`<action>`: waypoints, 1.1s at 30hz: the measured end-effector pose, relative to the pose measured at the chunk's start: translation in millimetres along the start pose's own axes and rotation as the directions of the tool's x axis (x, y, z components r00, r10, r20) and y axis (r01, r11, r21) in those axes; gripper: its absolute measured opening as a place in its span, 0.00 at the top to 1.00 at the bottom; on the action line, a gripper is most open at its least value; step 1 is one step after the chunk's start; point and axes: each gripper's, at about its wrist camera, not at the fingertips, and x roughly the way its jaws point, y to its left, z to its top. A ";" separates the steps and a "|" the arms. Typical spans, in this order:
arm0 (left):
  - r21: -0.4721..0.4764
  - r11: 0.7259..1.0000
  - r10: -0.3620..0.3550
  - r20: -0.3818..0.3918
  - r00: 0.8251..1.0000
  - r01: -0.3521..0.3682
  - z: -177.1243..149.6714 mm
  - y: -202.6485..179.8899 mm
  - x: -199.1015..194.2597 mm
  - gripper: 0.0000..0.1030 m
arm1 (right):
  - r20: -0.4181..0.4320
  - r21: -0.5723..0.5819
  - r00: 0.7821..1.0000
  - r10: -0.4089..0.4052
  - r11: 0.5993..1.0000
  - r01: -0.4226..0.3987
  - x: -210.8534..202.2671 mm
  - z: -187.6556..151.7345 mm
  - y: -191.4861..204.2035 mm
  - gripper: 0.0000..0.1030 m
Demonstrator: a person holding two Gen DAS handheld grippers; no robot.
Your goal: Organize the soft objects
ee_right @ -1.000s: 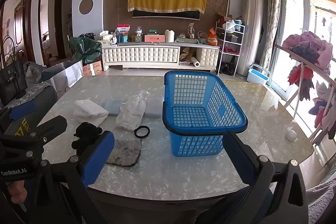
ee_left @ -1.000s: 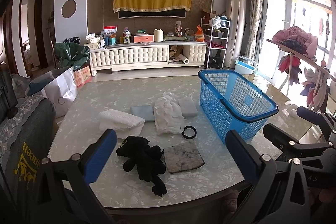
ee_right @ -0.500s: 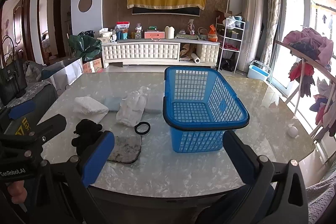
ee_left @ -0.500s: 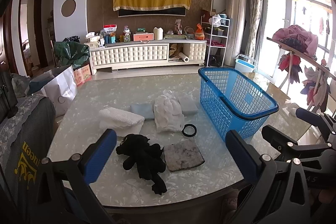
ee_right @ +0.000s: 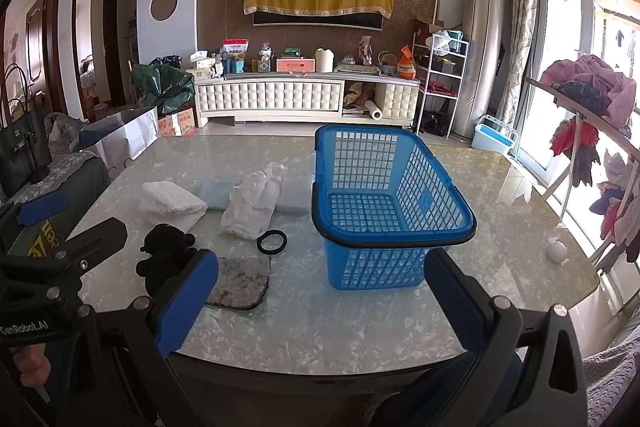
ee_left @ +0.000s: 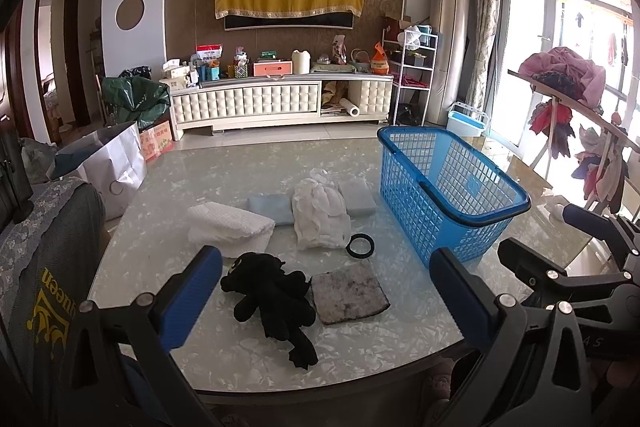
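An empty blue mesh basket (ee_left: 448, 195) (ee_right: 384, 211) stands on the marble table (ee_left: 200, 179) (ee_right: 520, 227). Left of it lie a black plush toy (ee_left: 272, 295) (ee_right: 164, 255), a grey felt pad (ee_left: 348, 293) (ee_right: 240, 283), a black ring (ee_left: 360, 246) (ee_right: 272, 241), a white crumpled cloth (ee_left: 320, 215) (ee_right: 252, 207), a white folded towel (ee_left: 228, 227) (ee_right: 172, 201) and two pale blue pads (ee_left: 270, 209) (ee_left: 357, 193). My left gripper (ee_left: 324, 299) is open and empty above the table's near edge, in front of the plush. My right gripper (ee_right: 320, 303) is open and empty in front of the basket.
A small white ball (ee_right: 557, 251) lies near the table's right edge. A grey chair back (ee_left: 44, 267) stands at the left. A clothes rack (ee_right: 592, 131) stands on the right. A white cabinet (ee_right: 308, 95) lines the far wall.
Both grippers have drifted slightly; the table objects sit a little lower and nearer in view. Nothing was grasped or moved.
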 end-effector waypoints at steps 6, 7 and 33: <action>-0.001 1.000 -0.001 0.000 1.000 0.001 -0.1 -0.1 0.0 0.00 | 0.000 -0.001 1.000 0.000 1.000 0.000 0.0 0.0 0.0 0.00; -0.001 1.000 -0.002 0.001 1.000 0.002 -0.8 -0.1 -0.5 0.00 | -0.001 0.000 1.000 0.000 1.000 0.000 -0.4 -0.4 -0.2 0.00; -0.024 0.998 -0.053 -0.045 0.998 0.052 4.7 -3.8 8.5 0.00 | -0.010 0.000 1.000 0.018 1.000 -0.018 0.7 3.0 -5.1 0.00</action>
